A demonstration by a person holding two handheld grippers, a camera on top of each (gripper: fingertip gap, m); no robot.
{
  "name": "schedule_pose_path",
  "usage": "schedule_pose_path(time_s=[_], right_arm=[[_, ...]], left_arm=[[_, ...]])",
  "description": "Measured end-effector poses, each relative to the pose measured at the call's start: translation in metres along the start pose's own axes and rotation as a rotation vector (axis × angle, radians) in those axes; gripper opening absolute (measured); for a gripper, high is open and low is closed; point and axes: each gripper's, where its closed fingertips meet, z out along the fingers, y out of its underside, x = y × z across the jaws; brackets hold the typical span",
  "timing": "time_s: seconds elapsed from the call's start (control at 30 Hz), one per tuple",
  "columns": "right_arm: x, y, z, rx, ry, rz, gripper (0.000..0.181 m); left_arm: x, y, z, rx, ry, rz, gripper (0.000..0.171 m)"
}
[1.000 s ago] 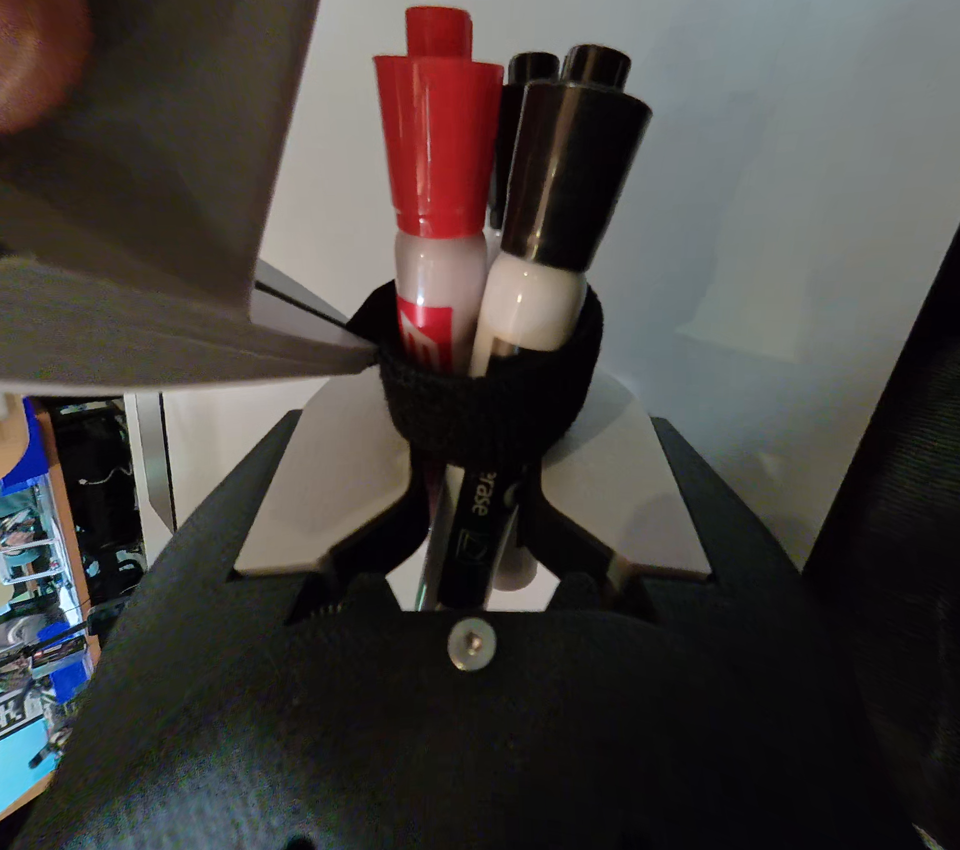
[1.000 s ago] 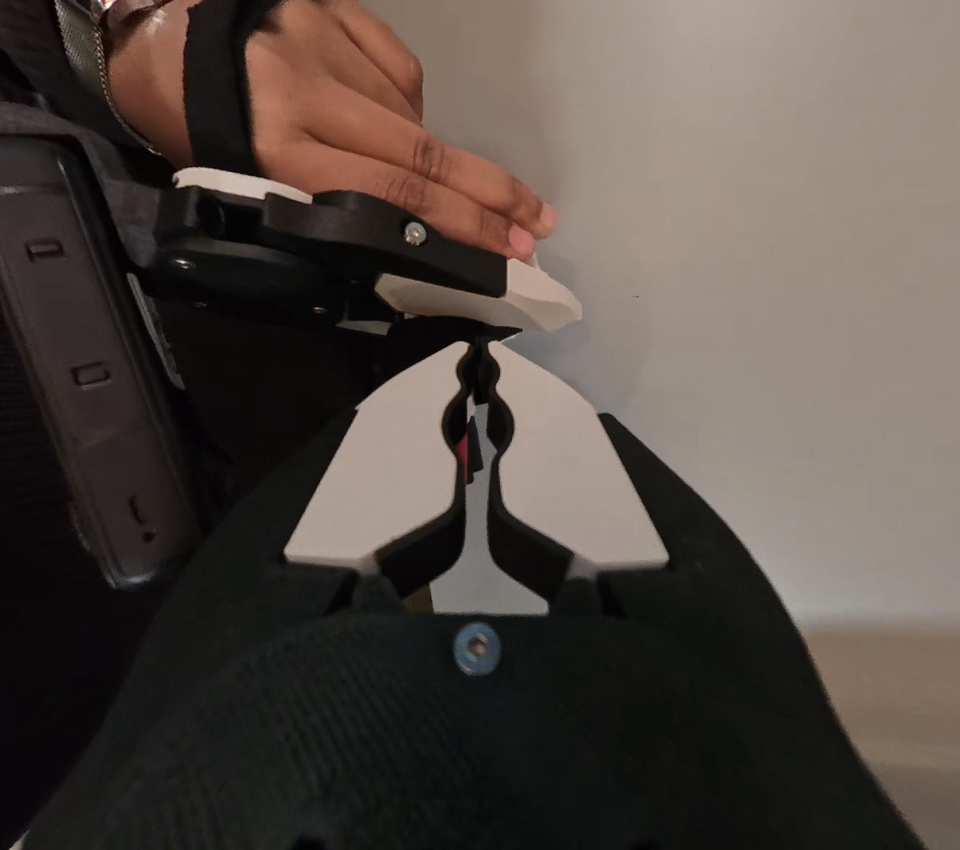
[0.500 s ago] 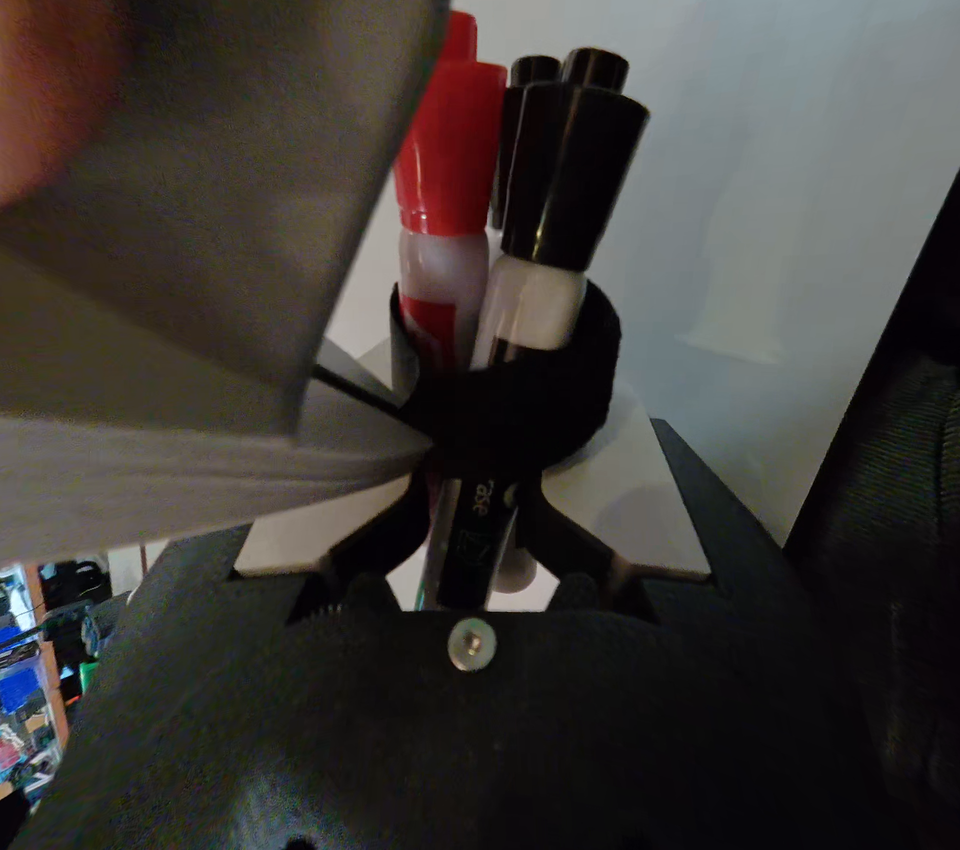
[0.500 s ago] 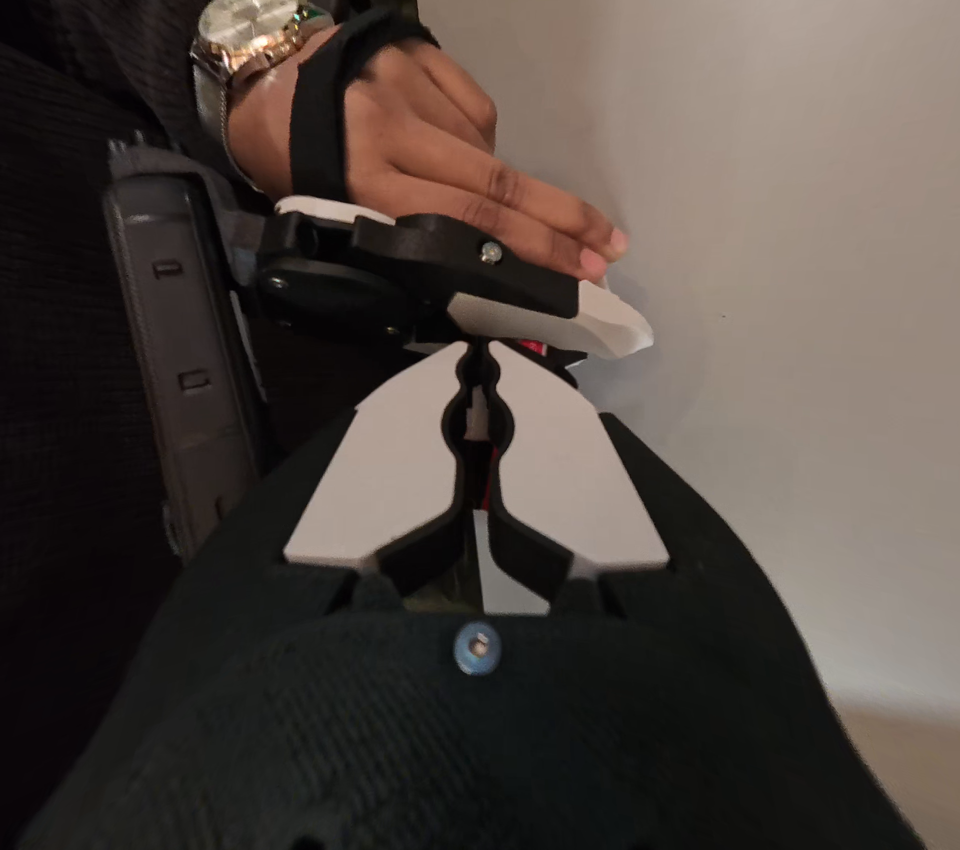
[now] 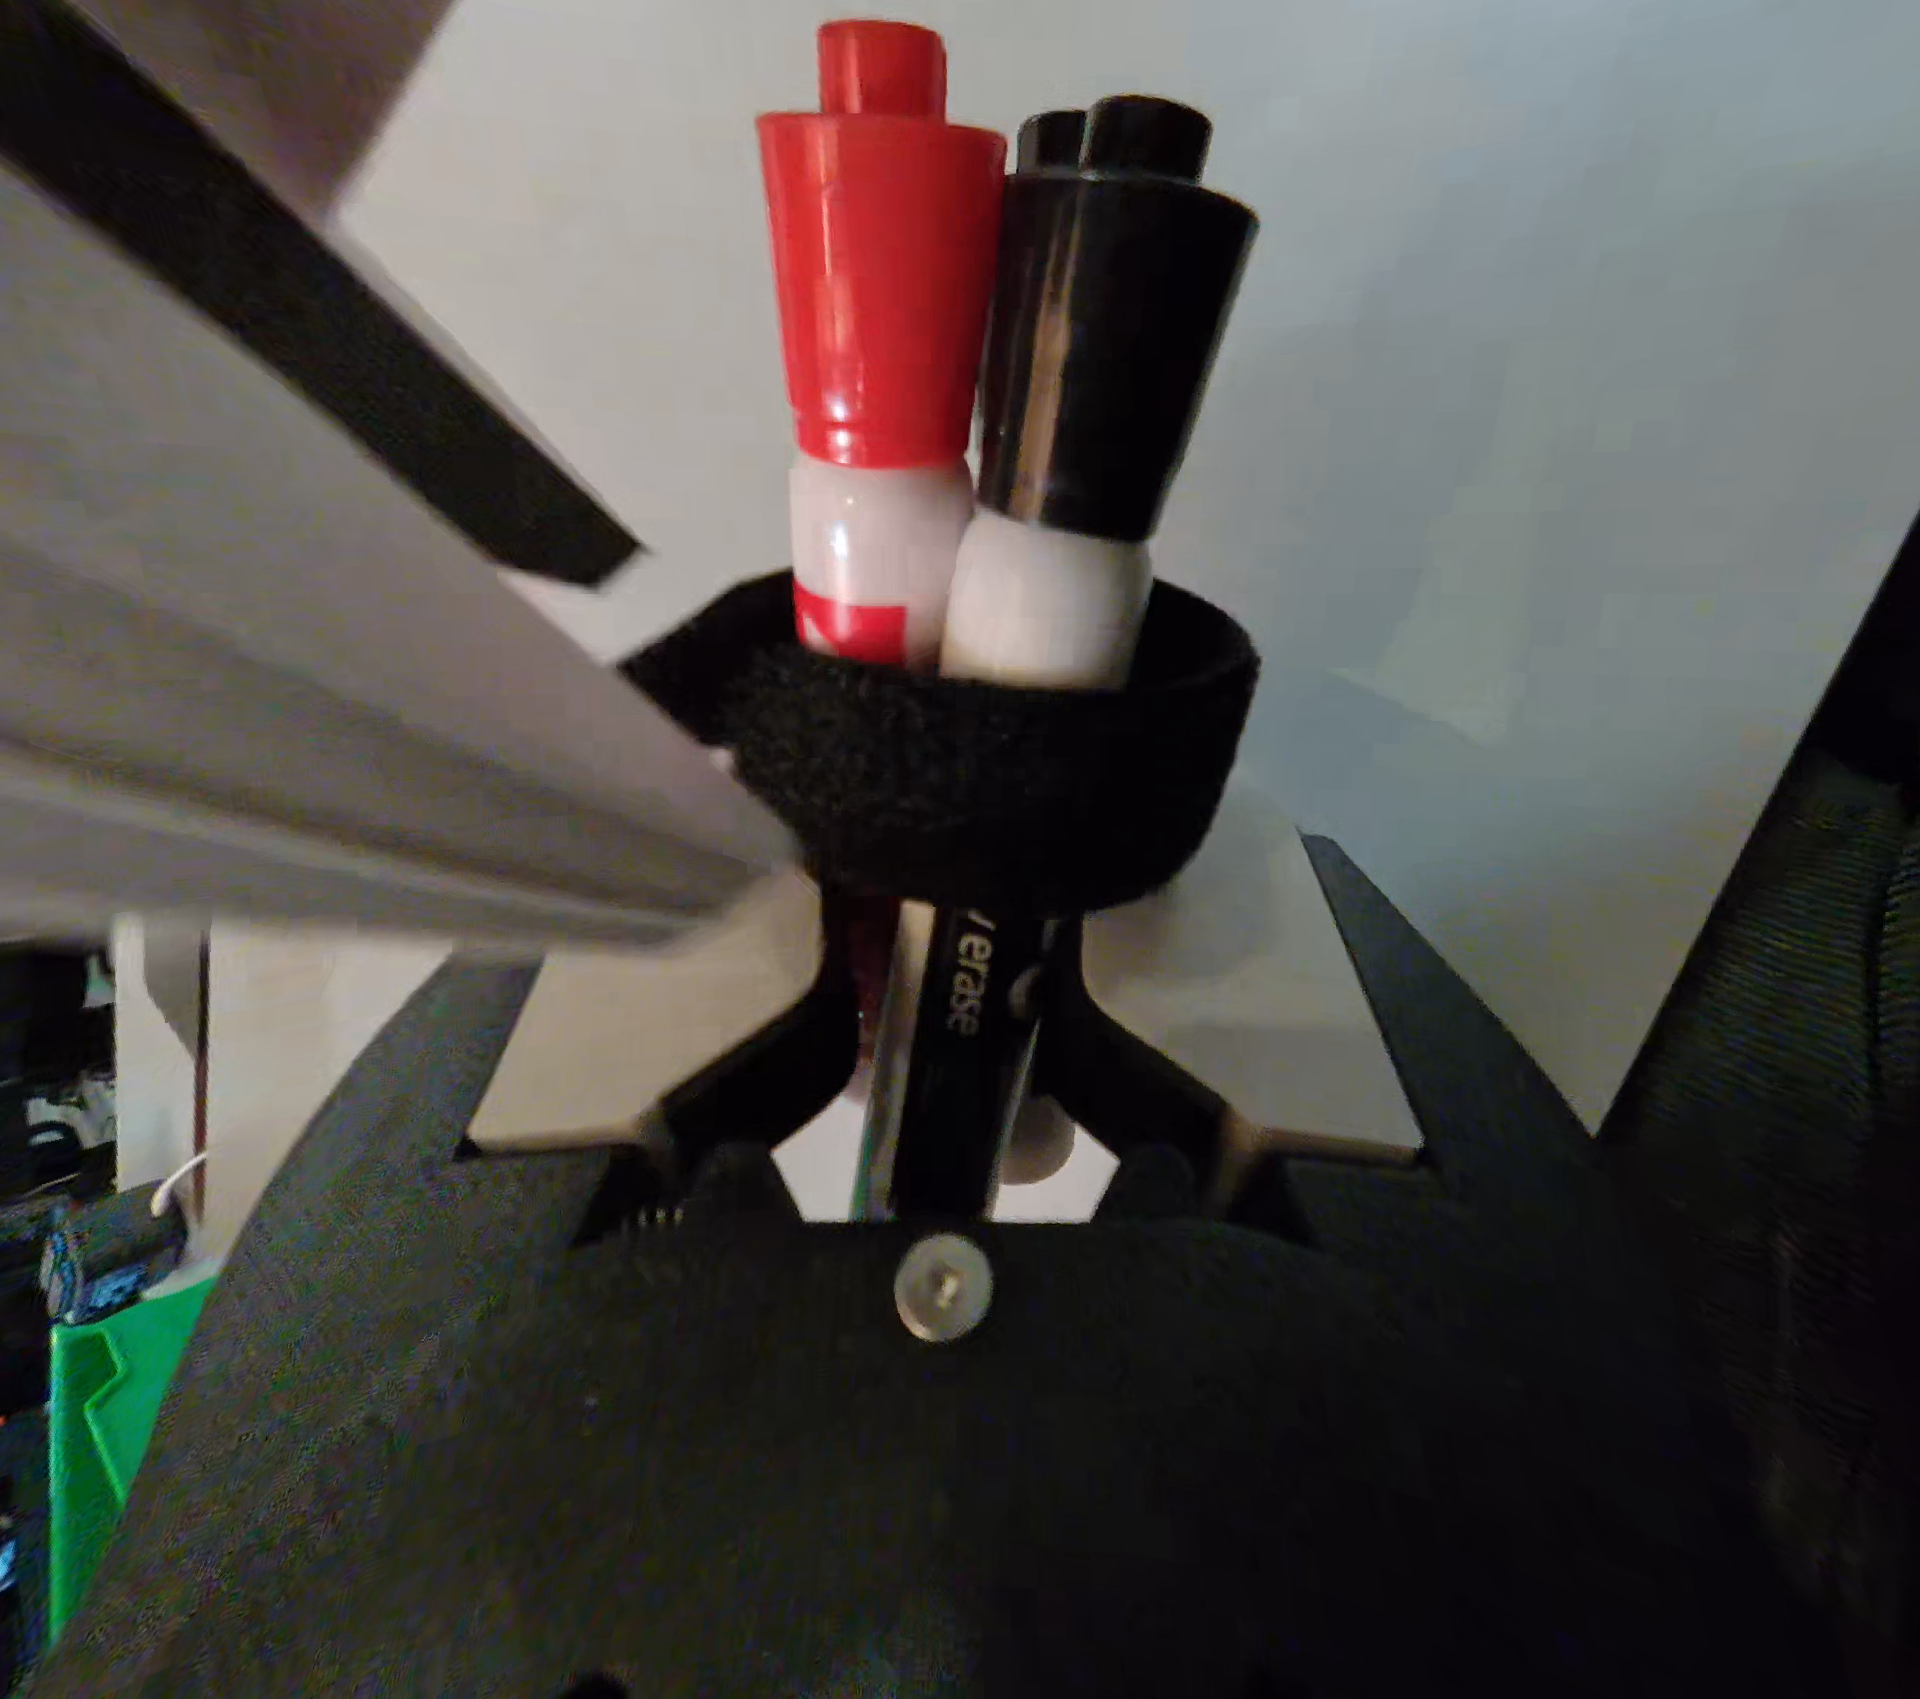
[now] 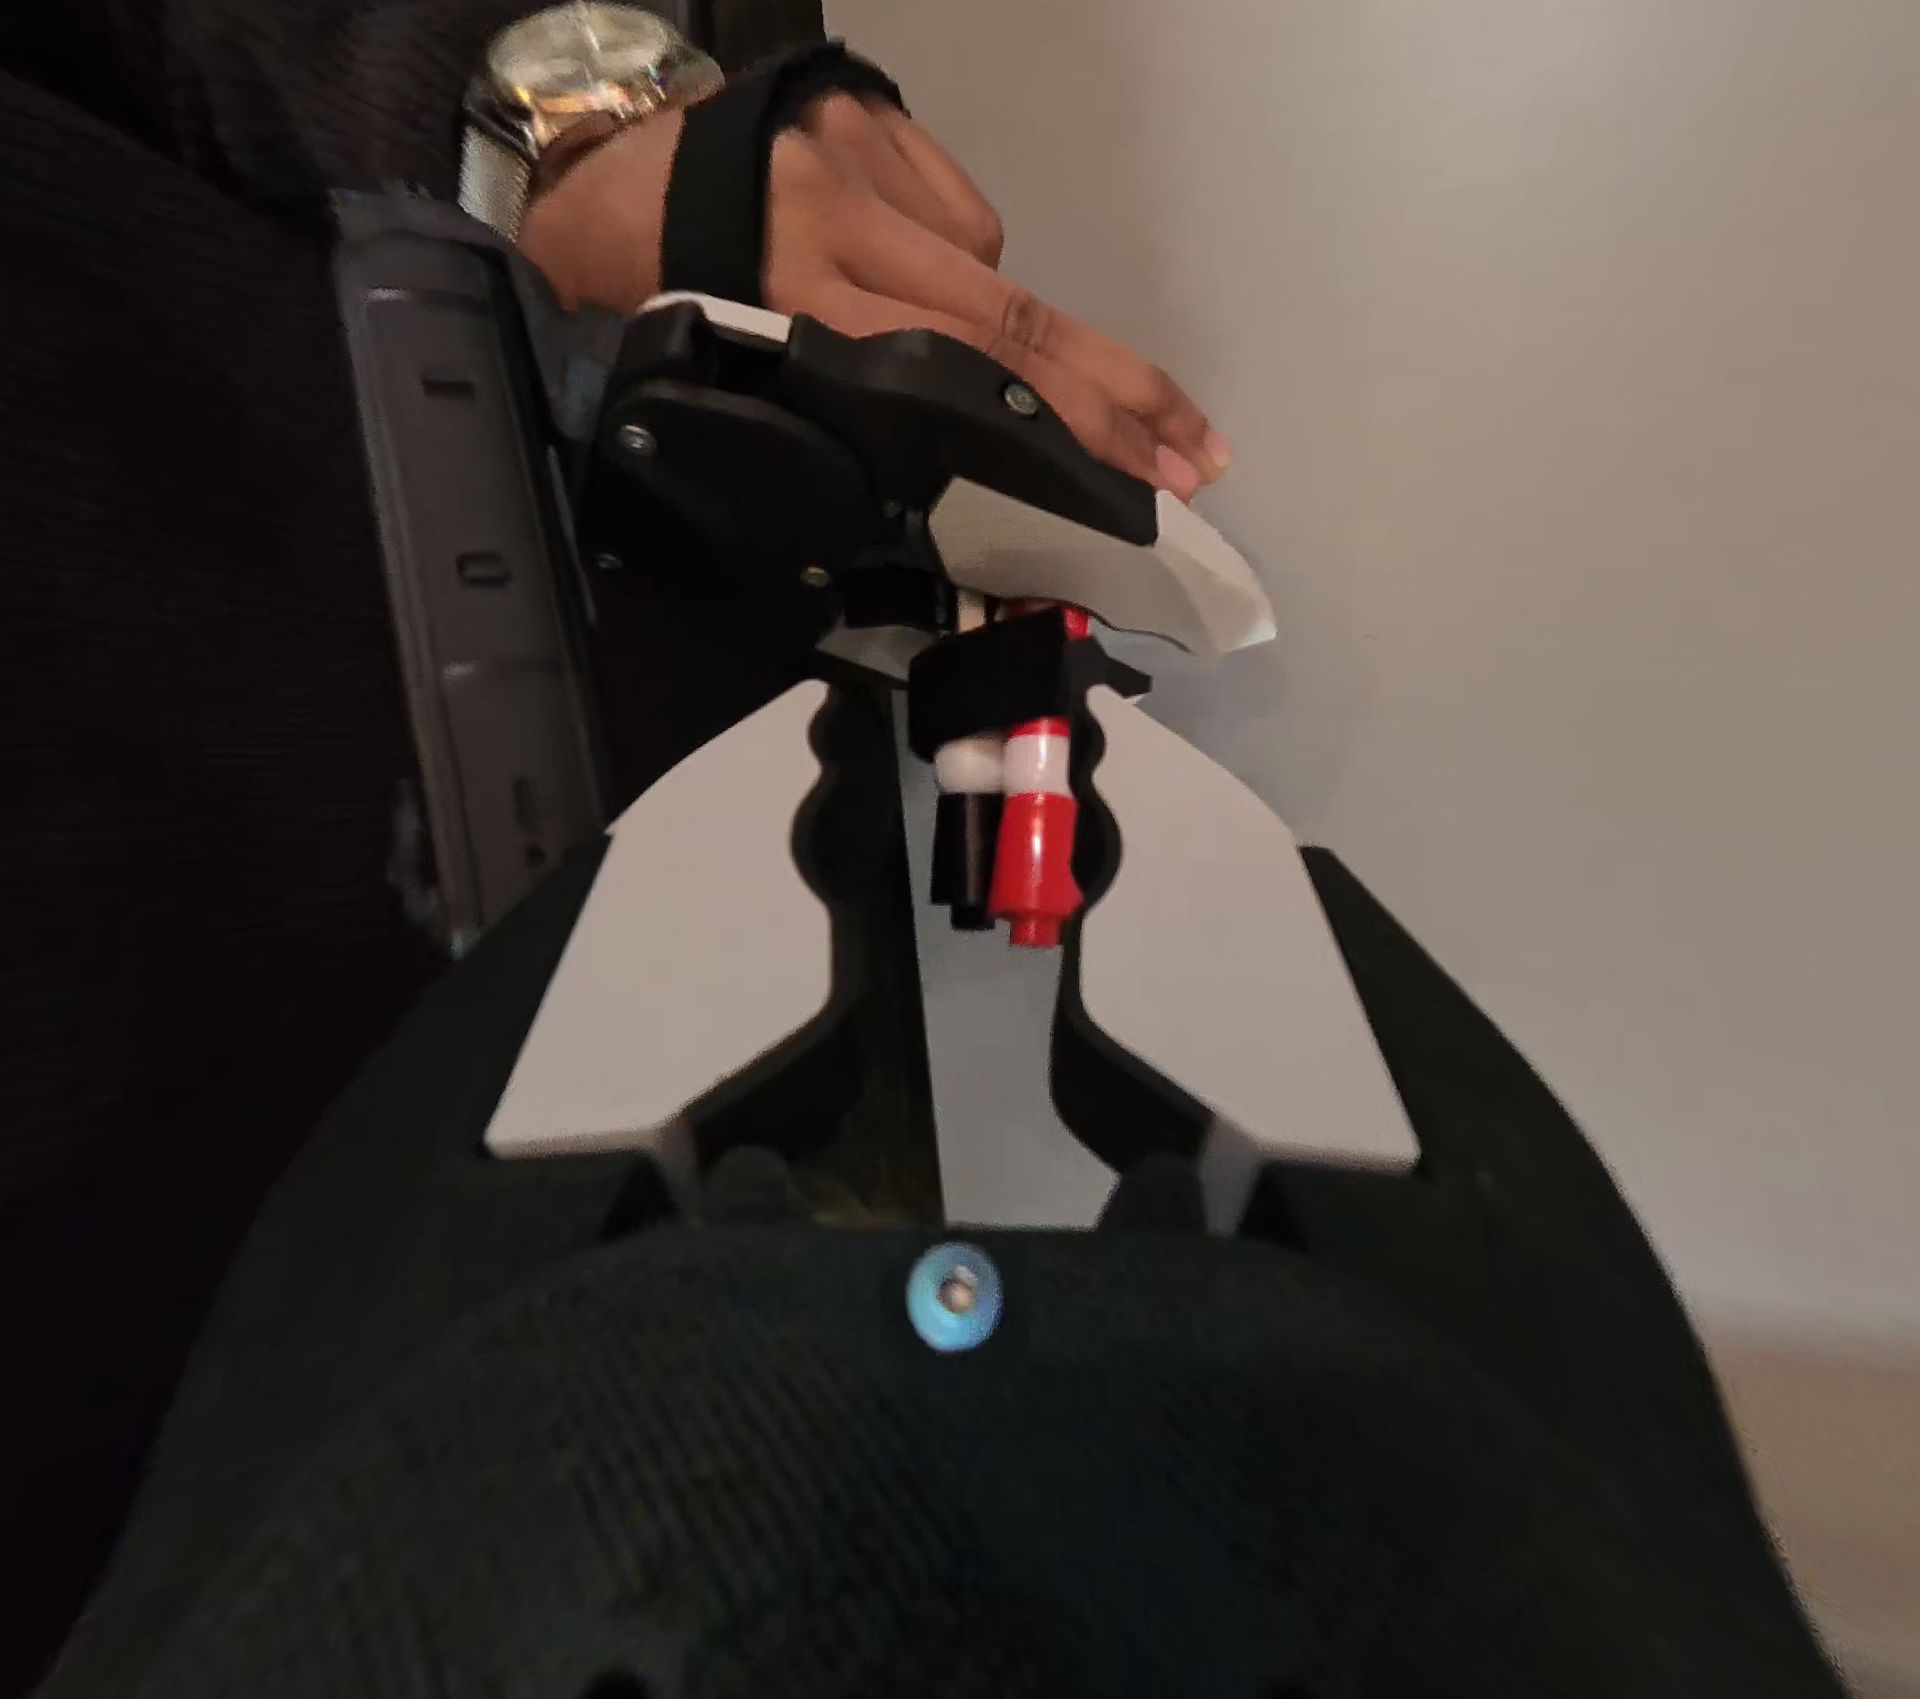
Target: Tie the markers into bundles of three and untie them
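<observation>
Between left gripper (image 5: 961,953) jaws: 3 strapped markers (image 5: 997,423) (right gripper (image 6: 951,740) parted).

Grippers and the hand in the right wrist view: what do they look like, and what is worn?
Both grippers share one build: white wedge-shaped fingers edged with wavy black pads, on a black textured body with a silver screw. The left gripper has black plastic housing with small screws. The hand wears a black strap, a metal wristwatch and a dark sleeve.
</observation>
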Motion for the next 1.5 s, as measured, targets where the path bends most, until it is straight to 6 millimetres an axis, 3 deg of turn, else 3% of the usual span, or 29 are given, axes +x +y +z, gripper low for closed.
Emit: schedule_pose_path(time_s=[0.03,0.33,0.47,0.6,0.73,0.83,1.07,1.23,1.37,1.5], right_arm=[[0.001,-0.003,-0.005,0.037,-0.007,0.021,0.043],[0.03,-0.024,-0.065,0.465,0.157,0.109,0.043],[0.043,-0.011,-0.079,0.665,0.338,0.103,0.042],[0.044,0.006,-0.083,0.904,0.374,0.175,0.04],[0.043,0.031,-0.075,1.081,0.317,0.299,0.039],[0.03,0.035,-0.054,1.081,0.324,0.288,0.041],[0.017,0.008,-0.014,0.98,0.478,0.128,0.056],[0.003,-0.011,-0.016,1.07,0.419,0.108,0.059],[0.001,-0.012,-0.02,1.147,0.328,0.162,0.046],[0.0,-0.012,-0.019,1.129,0.399,0.082,0.043]], left_arm=[[-0.002,0.001,0.0,0.004,-0.006,-0.007,0.043],[-0.019,-0.002,-0.003,0.098,-0.012,-0.147,0.043],[-0.024,-0.003,-0.003,0.148,0.013,-0.224,0.043],[-0.027,-0.008,-0.006,0.233,0.058,-0.293,0.043],[-0.028,-0.015,-0.011,0.321,0.126,-0.386,0.043],[-0.03,-0.022,-0.015,0.368,0.155,-0.451,0.042],[-0.036,-0.047,-0.026,0.49,0.136,-0.553,0.042],[-0.028,-0.058,-0.028,0.516,0.137,-0.538,0.043],[-0.018,-0.065,-0.028,0.529,0.144,-0.507,0.043],[-0.017,-0.065,-0.029,0.539,0.15,-0.505,0.042]])
